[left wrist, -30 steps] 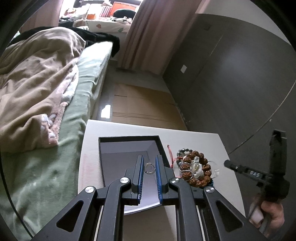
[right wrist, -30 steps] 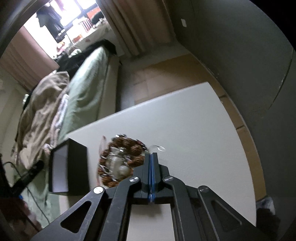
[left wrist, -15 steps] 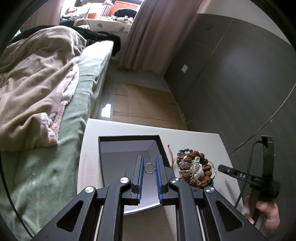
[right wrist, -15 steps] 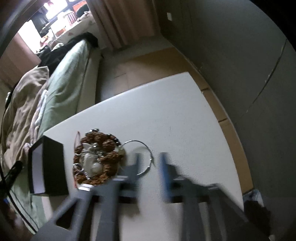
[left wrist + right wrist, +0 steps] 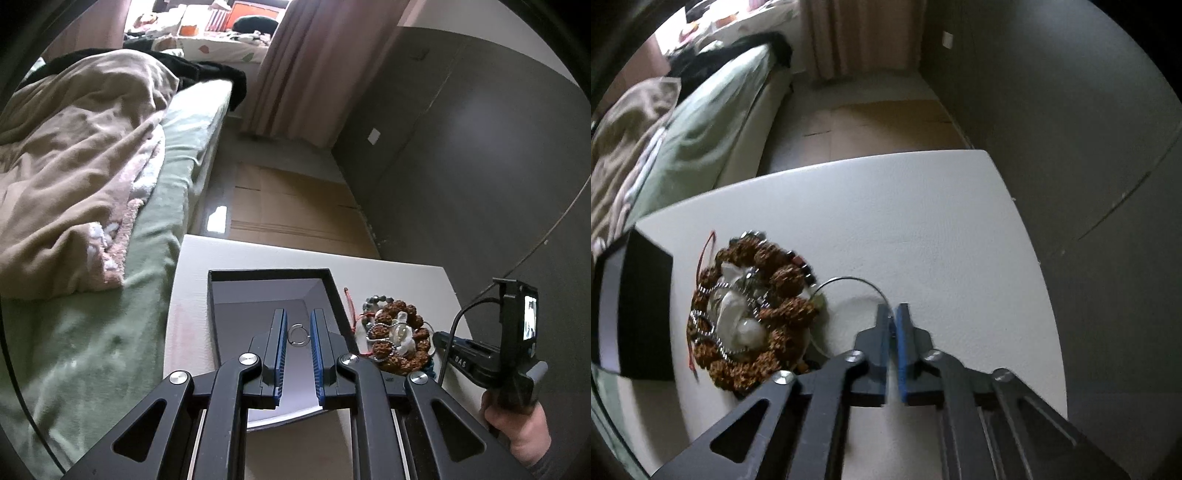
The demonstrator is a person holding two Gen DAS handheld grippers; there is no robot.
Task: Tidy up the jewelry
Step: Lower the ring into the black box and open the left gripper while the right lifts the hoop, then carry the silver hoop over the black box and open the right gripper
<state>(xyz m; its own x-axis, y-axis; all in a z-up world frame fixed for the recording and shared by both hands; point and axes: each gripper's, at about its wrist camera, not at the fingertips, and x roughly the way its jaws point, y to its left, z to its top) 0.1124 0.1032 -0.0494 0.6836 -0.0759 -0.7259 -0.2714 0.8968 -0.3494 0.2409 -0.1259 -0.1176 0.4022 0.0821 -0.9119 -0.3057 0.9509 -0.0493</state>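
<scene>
The left tool [image 5: 298, 334] hangs over the open black box [image 5: 258, 295], its fingers part-open around a small metal ring [image 5: 297, 335]; whether they touch it cannot be told. The right tool [image 5: 893, 314] is nearly closed, a narrow gap left, its tips at the thin wire hoop [image 5: 849, 291] just right of the bead bracelet pile [image 5: 750, 314]; a grip cannot be told. All lie on a white worktop [image 5: 923, 229], with a green bed [image 5: 110, 332] left and a grey wall [image 5: 461, 166] right.
</scene>
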